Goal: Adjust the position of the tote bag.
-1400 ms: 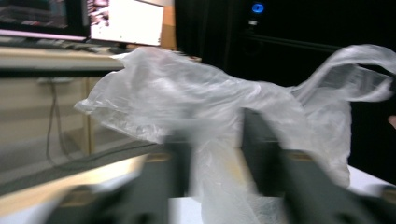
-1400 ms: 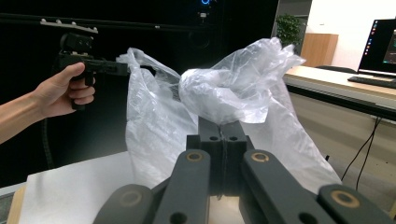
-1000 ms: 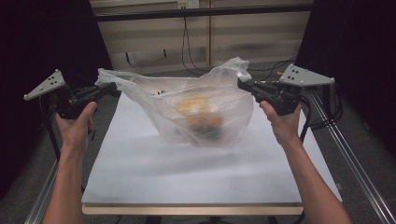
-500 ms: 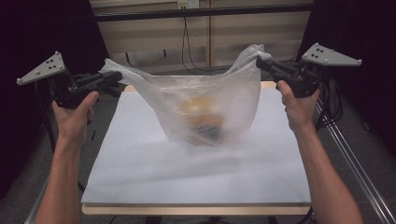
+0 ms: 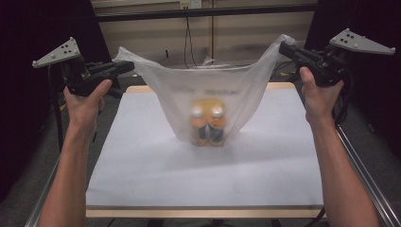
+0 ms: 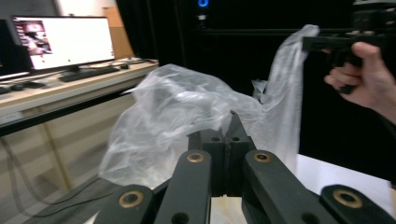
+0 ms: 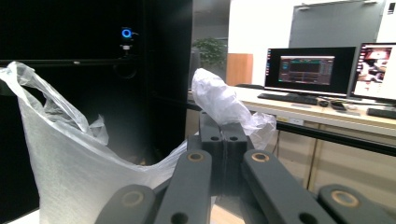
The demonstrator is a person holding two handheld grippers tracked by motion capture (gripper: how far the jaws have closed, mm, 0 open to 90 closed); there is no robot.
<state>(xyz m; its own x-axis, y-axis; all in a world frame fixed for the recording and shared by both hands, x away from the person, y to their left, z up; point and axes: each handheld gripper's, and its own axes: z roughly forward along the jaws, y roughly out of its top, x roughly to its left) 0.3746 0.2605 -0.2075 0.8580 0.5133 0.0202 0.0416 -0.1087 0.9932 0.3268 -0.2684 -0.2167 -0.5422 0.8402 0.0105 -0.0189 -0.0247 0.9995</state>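
Holding a thin, see-through plastic bag (image 5: 208,90) up by its two handles over the white table (image 5: 142,170), a tool in each hand. On the near side, left gripper (image 5: 126,67) clenched on the bag's left handle, with crumpled film bunched right at the shut tips; right gripper (image 5: 284,47) likewise clamped on the right handle, a twist of film standing up out of the closed jaws. Between them, hanging as a wide V with the mouth pulled open and the weight sunk to the bottom at mid-table; hard to tell whether the base rests on the top or hangs just clear of it. Inside, two orange bottles (image 5: 208,125) with pale caps, upright and side by side, blurred through the plastic. Judged soft, slippery and light in itself, but loaded by the bottles, probably heavy enough to stretch the handles or tear the film if jerked. Best taken exactly there, at the gathered handles, where several layers give the pads something to bite; poor anywhere on the smooth single-layer wall. Best lifted evenly on both sides to stop the bottles tipping or swinging.
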